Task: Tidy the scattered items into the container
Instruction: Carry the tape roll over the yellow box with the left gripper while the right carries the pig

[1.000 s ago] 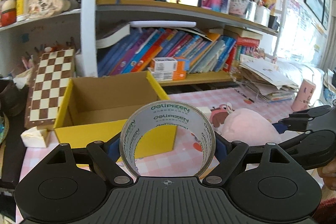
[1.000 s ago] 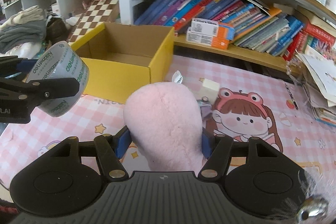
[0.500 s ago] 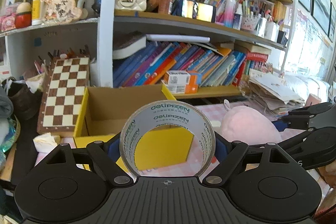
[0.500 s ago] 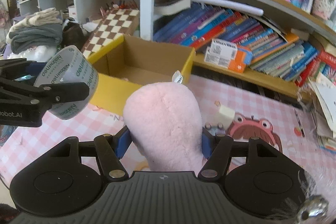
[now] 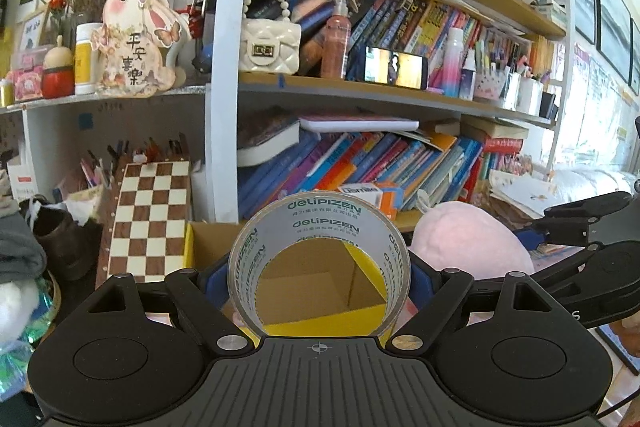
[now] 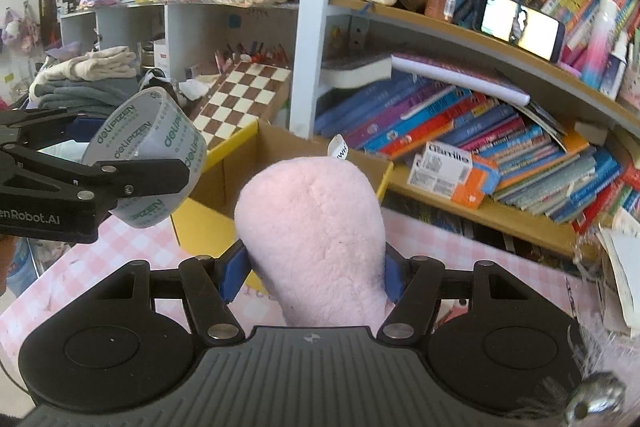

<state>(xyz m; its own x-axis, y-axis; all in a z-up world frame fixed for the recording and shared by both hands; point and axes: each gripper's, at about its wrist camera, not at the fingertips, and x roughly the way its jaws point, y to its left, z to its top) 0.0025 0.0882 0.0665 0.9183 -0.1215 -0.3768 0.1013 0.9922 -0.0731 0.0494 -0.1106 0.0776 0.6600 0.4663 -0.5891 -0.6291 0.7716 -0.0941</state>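
Observation:
My left gripper [image 5: 319, 277] is shut on a roll of clear tape [image 5: 319, 223] printed "delipizen", held up in the air in front of the open yellow cardboard box [image 5: 188, 247]. The tape and the left gripper also show in the right wrist view [image 6: 146, 157], to the left of the box [image 6: 200, 223]. My right gripper [image 6: 312, 267] is shut on a pink plush toy [image 6: 316, 239], lifted in front of the box's near right side. The plush also shows in the left wrist view [image 5: 472, 243], to the right of the tape.
A bookshelf [image 6: 460, 131] full of books stands right behind the box. A folded chessboard [image 5: 150, 215] leans to the box's left. A pink checked mat [image 6: 460, 243] covers the table. Loose papers [image 5: 524, 191] lie at the right, folded clothes [image 6: 84, 75] at the left.
Both grippers have risen and tilted up with their loads and moved closer to the box and shelf. The table with the small white item and cartoon print has dropped out of sight.

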